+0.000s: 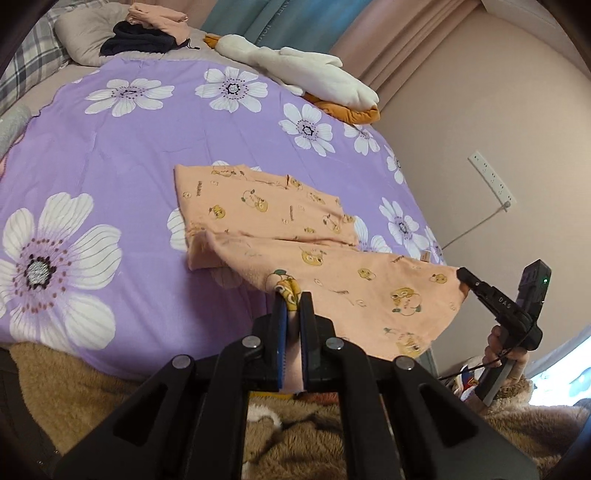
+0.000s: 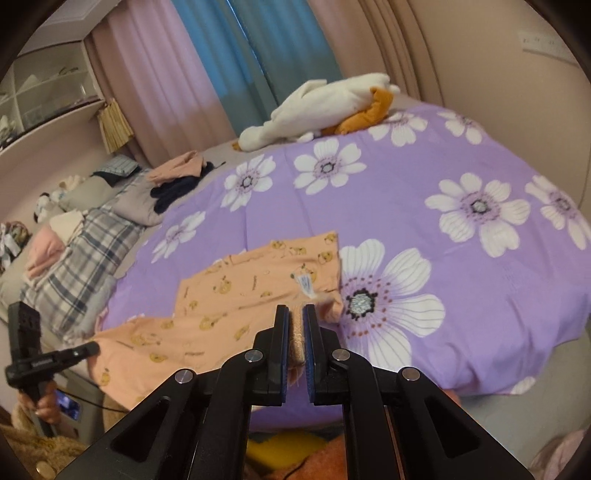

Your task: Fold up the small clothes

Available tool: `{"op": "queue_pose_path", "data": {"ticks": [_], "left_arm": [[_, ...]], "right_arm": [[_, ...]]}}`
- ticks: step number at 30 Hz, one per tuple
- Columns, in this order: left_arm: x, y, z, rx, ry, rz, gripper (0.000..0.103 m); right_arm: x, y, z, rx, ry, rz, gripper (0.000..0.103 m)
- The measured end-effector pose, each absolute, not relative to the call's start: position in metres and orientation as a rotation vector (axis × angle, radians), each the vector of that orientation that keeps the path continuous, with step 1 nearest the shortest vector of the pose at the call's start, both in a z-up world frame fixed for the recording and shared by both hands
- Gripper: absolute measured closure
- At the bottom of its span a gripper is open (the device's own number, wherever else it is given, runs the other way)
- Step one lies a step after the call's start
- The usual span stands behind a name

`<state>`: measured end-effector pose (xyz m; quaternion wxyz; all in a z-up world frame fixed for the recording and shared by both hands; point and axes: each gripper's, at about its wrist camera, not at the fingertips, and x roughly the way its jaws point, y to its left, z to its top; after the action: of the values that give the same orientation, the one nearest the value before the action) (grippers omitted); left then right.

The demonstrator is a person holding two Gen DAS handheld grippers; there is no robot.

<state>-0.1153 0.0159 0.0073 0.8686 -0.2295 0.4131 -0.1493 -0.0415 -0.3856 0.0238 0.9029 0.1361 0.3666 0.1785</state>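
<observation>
A small peach garment with yellow cartoon prints lies partly on the purple flowered bedspread, its near part lifted off the bed. My left gripper is shut on the garment's near edge. My right gripper is shut on another corner of the same garment, next to its white label. In the left wrist view the right gripper pinches the garment's right corner. In the right wrist view the left gripper holds the garment's left edge.
A white and orange plush toy lies at the far side of the bed. A pile of dark and peach clothes sits by the pillows. A wall with a socket strip is at the right. A brown fuzzy blanket lies at the near edge.
</observation>
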Motion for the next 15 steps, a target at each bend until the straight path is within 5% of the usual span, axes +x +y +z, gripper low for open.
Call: {"op": "queue_pose_path", "data": {"ticks": [15], "left_arm": [[-0.120,0.028,-0.009,-0.555,0.944,-0.273,0.098]], "right_arm": [[-0.048,-0.396,0.006,0.349,0.801,0.323,0.094]]}}
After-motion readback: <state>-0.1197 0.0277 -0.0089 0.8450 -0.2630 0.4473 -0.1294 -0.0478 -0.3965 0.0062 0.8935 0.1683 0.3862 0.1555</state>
